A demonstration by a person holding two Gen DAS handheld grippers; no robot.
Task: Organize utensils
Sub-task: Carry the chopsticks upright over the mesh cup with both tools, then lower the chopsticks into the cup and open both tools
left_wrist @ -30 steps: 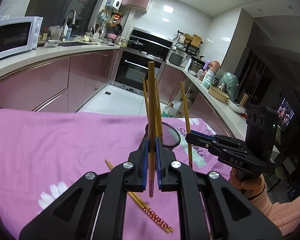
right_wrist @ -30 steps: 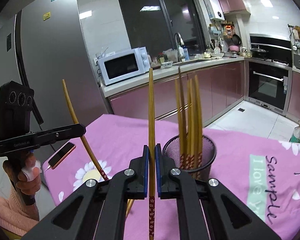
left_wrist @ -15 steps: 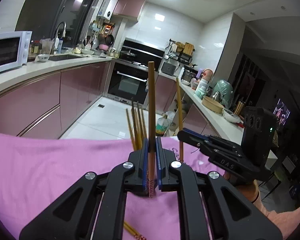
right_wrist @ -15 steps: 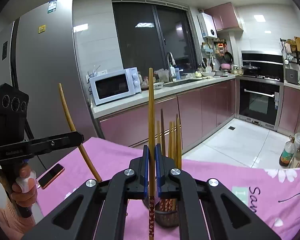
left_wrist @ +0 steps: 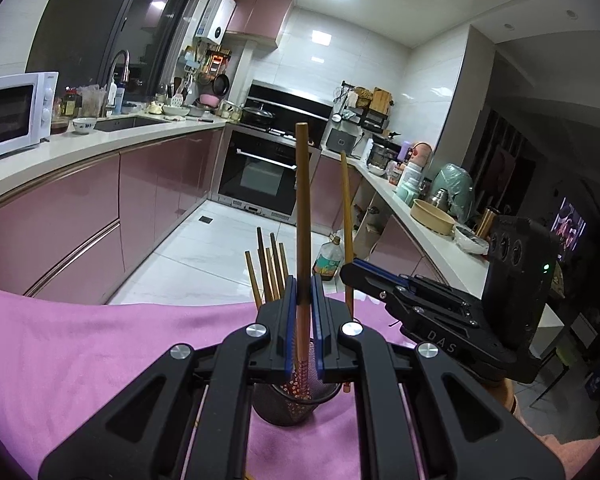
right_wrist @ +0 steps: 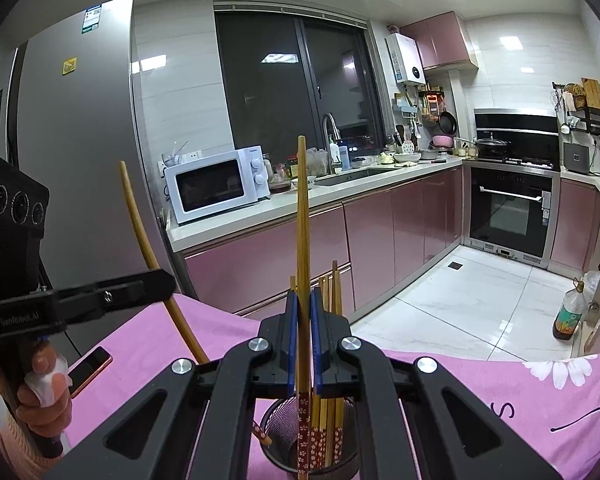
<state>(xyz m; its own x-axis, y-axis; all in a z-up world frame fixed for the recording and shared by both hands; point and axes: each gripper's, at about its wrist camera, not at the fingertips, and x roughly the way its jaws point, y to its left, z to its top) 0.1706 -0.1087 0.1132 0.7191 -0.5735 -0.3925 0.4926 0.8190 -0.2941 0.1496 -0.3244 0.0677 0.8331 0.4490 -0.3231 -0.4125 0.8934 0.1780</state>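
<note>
My left gripper point(left_wrist: 302, 282) is shut on an upright wooden chopstick point(left_wrist: 302, 208). Its flower-patterned lower end dips into the mouth of the black mesh cup point(left_wrist: 276, 408) right beneath the jaws. Several chopsticks point(left_wrist: 268, 268) stand in that cup. To the right, my right gripper point(left_wrist: 350, 276) is shut on a second upright chopstick point(left_wrist: 345, 216). In the right wrist view that gripper point(right_wrist: 302, 296) clamps its chopstick point(right_wrist: 302, 220) with the lower end inside the mesh cup point(right_wrist: 276, 452). My left gripper point(right_wrist: 168, 280) comes in from the left; its chopstick point(right_wrist: 140, 224) slants down to the cup's rim.
A pink flowered cloth point(right_wrist: 480, 392) covers the table. A phone point(right_wrist: 90, 364) lies near its left edge. A person's hand point(right_wrist: 40, 392) grips the left tool's handle. Behind are pink cabinets, a microwave point(right_wrist: 216, 188), an oven point(left_wrist: 260, 176) and a bottle point(right_wrist: 568, 312) on the floor.
Both grippers have risen and come in over the mesh cup with their chopsticks held upright. The cup now sits right under both jaws, and the loose chopsticks on the cloth have left view.
</note>
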